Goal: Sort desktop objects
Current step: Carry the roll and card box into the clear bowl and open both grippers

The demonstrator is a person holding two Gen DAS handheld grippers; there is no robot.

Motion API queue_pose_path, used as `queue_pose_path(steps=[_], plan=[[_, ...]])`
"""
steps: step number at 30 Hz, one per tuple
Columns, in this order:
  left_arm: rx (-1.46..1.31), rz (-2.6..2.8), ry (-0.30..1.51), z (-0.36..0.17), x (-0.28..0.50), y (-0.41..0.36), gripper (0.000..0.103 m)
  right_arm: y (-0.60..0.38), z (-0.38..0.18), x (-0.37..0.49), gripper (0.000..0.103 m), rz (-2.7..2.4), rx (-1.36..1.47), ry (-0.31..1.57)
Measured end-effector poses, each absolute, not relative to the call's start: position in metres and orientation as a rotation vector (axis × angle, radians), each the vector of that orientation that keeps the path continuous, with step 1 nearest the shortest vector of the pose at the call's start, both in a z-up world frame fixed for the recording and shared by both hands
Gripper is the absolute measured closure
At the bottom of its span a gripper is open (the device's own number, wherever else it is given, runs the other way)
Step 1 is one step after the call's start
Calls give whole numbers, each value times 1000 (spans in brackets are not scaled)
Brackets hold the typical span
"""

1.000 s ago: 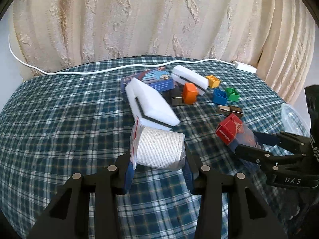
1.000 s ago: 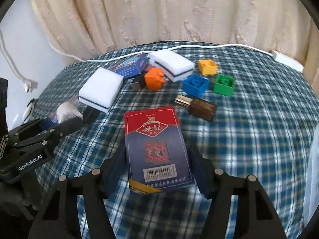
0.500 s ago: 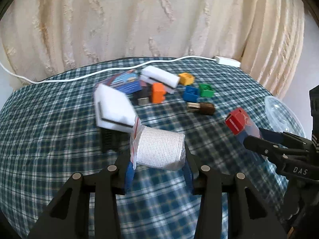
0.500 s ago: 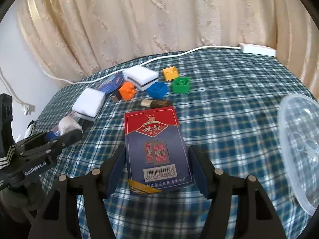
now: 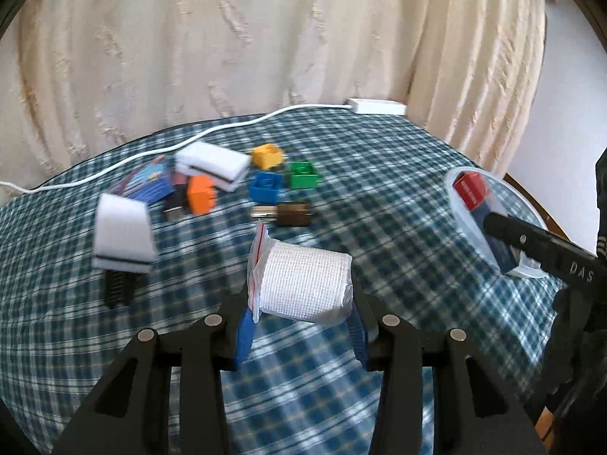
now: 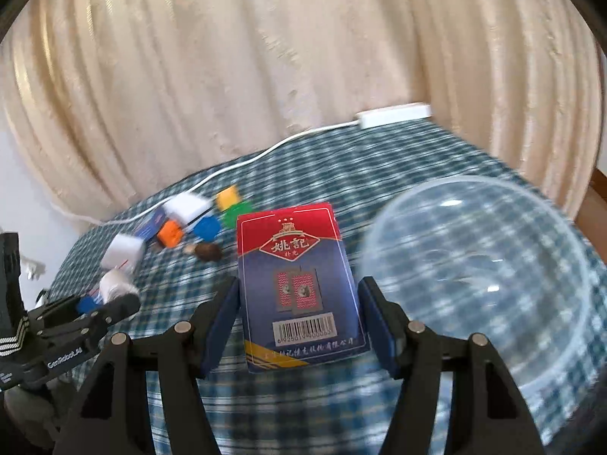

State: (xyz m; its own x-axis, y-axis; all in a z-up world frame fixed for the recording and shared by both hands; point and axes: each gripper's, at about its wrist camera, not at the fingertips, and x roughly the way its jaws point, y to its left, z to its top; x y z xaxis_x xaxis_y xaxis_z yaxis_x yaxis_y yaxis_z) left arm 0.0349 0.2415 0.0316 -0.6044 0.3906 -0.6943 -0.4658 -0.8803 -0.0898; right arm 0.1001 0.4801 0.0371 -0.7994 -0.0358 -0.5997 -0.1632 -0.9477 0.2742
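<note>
My left gripper (image 5: pixel 299 314) is shut on a white gauze roll in a clear bag (image 5: pixel 303 286), held above the checked tablecloth. My right gripper (image 6: pixel 299 322) is shut on a red and blue playing card box (image 6: pixel 297 284). In the left wrist view the card box (image 5: pixel 472 193) sits at the rim of a clear plastic bowl (image 5: pixel 463 212) at the right. In the right wrist view the bowl (image 6: pixel 481 280) lies just right of the box. The left gripper with the gauze roll (image 6: pixel 115 284) shows at the lower left.
On the cloth lie two white sponges (image 5: pixel 123 233) (image 5: pixel 210 163), orange (image 5: pixel 201 199), yellow (image 5: pixel 267 155), blue (image 5: pixel 265 185) and green (image 5: pixel 303 175) bricks, a brown bottle (image 5: pixel 282 214), a blue box (image 5: pixel 146 184), and a black comb (image 5: pixel 117 290). A white cable (image 5: pixel 189 138) runs along the back edge.
My right gripper has carried the card box to the right, up to the clear bowl. My left gripper has swung right too, still holding the gauze roll.
</note>
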Motion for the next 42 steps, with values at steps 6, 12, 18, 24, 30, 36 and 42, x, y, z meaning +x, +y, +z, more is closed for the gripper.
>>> queue_pose_path(steps=[6, 12, 18, 24, 30, 36, 42], plan=[[-1016, 2392, 162, 35, 41, 281, 58, 535, 36, 122, 35, 2767, -885, 547], [-1014, 2323, 179, 37, 45, 321, 58, 576, 32, 136, 35, 2664, -843, 532], [-992, 2245, 179, 43, 50, 362, 58, 604, 24, 144, 35, 2610, -846, 542], [-984, 2167, 171, 45, 50, 399, 58, 622, 18, 149, 35, 2596, -840, 576], [-957, 2130, 185, 50, 50, 429, 58, 625, 16, 147, 35, 2601, -847, 560], [-953, 2085, 184, 47, 46, 452, 58, 624, 17, 146, 35, 2603, -844, 524], [-969, 2037, 171, 39, 42, 469, 58, 624, 17, 146, 34, 2591, -832, 497]])
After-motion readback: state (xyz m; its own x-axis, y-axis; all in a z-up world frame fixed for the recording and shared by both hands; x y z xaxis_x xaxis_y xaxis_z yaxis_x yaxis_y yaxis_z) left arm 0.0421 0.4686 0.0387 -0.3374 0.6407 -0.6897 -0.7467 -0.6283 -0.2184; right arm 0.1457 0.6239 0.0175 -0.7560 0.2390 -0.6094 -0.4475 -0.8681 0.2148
